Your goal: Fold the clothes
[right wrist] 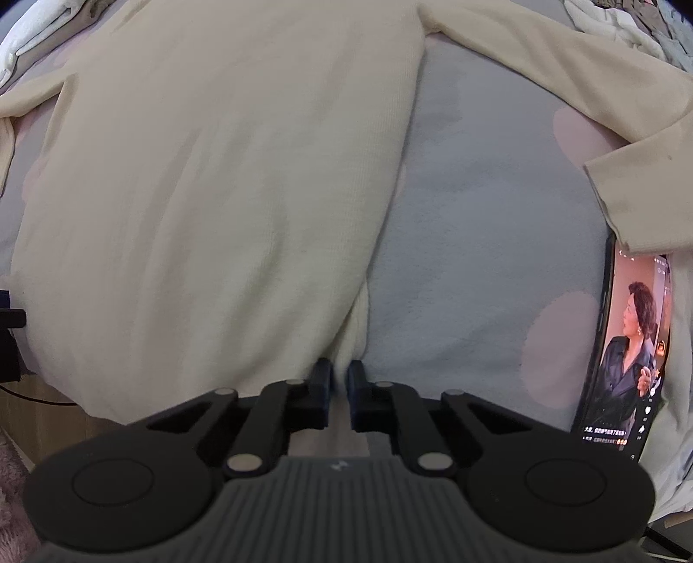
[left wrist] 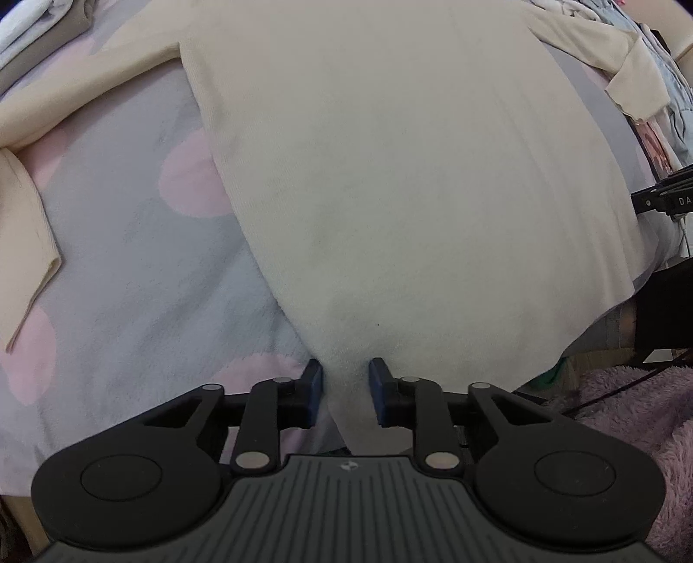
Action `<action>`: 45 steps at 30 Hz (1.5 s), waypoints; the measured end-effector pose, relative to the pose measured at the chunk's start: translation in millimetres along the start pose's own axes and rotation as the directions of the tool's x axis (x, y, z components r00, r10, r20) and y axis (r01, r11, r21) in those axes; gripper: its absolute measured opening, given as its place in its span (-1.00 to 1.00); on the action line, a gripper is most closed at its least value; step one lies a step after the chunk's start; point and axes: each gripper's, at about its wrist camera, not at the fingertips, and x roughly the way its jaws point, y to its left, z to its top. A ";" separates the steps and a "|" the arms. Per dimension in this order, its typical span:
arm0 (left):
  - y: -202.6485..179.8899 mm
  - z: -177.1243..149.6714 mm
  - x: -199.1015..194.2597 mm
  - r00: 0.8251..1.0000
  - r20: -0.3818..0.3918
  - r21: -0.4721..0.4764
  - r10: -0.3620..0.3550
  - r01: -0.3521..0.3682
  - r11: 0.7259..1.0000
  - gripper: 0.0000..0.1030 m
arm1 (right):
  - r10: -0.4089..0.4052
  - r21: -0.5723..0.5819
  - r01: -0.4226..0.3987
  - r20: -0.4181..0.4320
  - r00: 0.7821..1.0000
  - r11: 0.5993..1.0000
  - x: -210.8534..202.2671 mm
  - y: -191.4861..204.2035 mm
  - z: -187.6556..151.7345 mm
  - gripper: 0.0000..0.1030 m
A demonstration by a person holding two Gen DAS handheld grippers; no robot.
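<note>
Fingers of our left gripper [left wrist: 345, 392] stand on either side of the near hem of the cream sweater [left wrist: 411, 173], with a bunched tongue of the knit pinched between the blue pads. Our right gripper [right wrist: 339, 396] has its fingers drawn closer together, nipping the sweater's [right wrist: 208, 195] other hem corner in the narrow gap between them.

We note the sweater lies spread flat, front or back we cannot tell, on a grey bedspread with pink dots [left wrist: 130, 268], its body running away from both cameras. One sleeve [left wrist: 26, 208] trails out on the left side and doubles back on itself; the other sleeve [right wrist: 606, 121] reaches out on the right, its cuff folded down.

A phone [right wrist: 628, 351] with a lit screen lies on the bedspread at the right, its top edge just under that cuff. Further laundry [left wrist: 39, 30] is heaped at the far corners, too blurred for us to identify. A mauve fleecy fabric [left wrist: 649, 415] shows below the bed edge.
</note>
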 end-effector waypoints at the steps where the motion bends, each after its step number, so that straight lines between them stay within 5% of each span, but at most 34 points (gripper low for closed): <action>1: 0.5 0.3 -2.7 1.000 0.008 -0.002 -0.009 0.009 1.000 -0.90 | -0.009 0.002 0.009 0.004 1.000 1.000 -2.0 1.9 -1.4 -0.85; 8: 10.5 7.3 -52.3 0.995 0.065 -0.003 -0.072 0.073 0.997 -0.91 | -0.001 0.092 0.000 0.019 1.000 0.996 -40.4 -1.9 -10.0 -0.87; 13: 12.5 2.3 -74.8 0.997 0.052 0.001 -0.056 0.056 0.998 -0.92 | -0.002 0.116 0.005 -0.031 1.000 0.993 -63.3 -11.4 -22.1 -0.89; 27: 19.7 0.3 -31.3 0.998 -0.064 -0.025 0.000 -0.002 1.000 -0.90 | -0.053 0.066 0.062 -0.122 0.991 0.996 -21.5 -7.3 -42.2 -0.88; 30: 17.0 2.2 -34.7 0.998 -0.065 -0.016 0.000 -0.001 1.000 -0.86 | -0.072 0.058 0.079 -0.118 0.990 0.995 -23.6 -8.7 -43.1 -0.74; 31: 16.5 3.0 -36.9 0.998 -0.064 -0.014 0.000 -0.001 1.000 -0.77 | -0.075 0.061 0.083 -0.116 0.990 0.995 -24.9 -10.0 -43.4 -0.52; 32: 17.3 3.6 -40.1 0.999 -0.053 -0.017 -0.001 0.000 1.000 -0.69 | -0.075 0.066 0.083 -0.111 0.991 0.994 -27.1 -11.4 -43.4 -0.31; 38: 24.8 20.1 -65.4 0.996 0.085 -0.060 -0.023 0.028 0.998 -0.67 | -0.073 0.088 0.078 -0.060 0.996 0.993 -45.0 -18.4 -39.9 -0.26; 45: 25.3 52.7 -77.7 0.971 0.227 -0.047 0.067 -0.058 0.997 -0.66 | -0.090 0.067 0.084 0.088 0.992 0.994 -68.0 -15.8 -23.6 -0.07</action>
